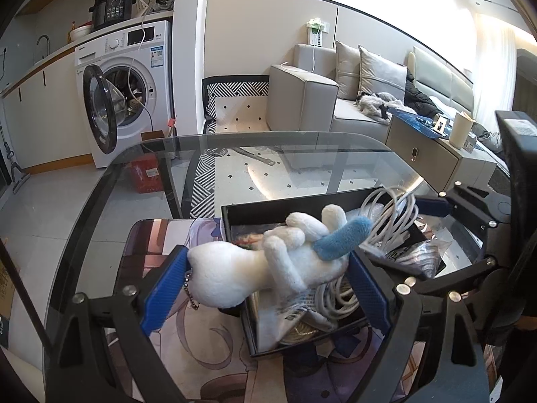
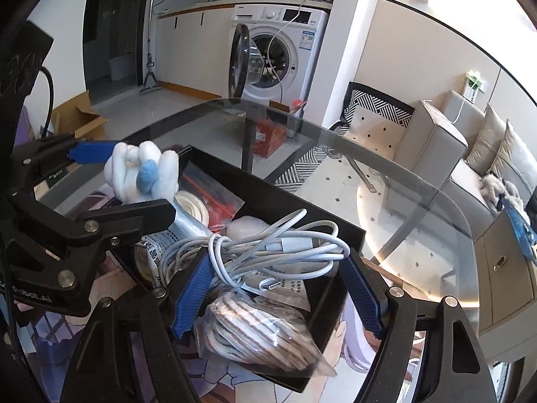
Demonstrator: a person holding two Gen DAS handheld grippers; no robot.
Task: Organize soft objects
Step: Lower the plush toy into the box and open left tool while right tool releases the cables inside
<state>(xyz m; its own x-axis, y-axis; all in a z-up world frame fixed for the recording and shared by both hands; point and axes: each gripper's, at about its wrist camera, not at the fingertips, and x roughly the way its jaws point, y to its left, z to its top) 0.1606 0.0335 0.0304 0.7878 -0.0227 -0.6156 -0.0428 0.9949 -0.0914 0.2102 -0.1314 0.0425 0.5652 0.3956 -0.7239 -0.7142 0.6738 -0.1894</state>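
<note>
Left gripper (image 1: pixel 265 278) grips the white plush toy (image 1: pixel 268 262) above the black box (image 1: pixel 241 211) (long axis toward 2 o'clock). Right gripper (image 2: pixel 278 288) gapes empty over the white cables (image 2: pixel 268 245).

Glass table (image 1: pixel 302 154) under a printed mat (image 1: pixel 208 342) and black tray (image 1: pixel 255 211).

Black tray (image 2: pixel 349 235) crammed w/ cables (image 2: pixel 268 248); glass table (image 2: pixel 419 201) beyond open.
</note>
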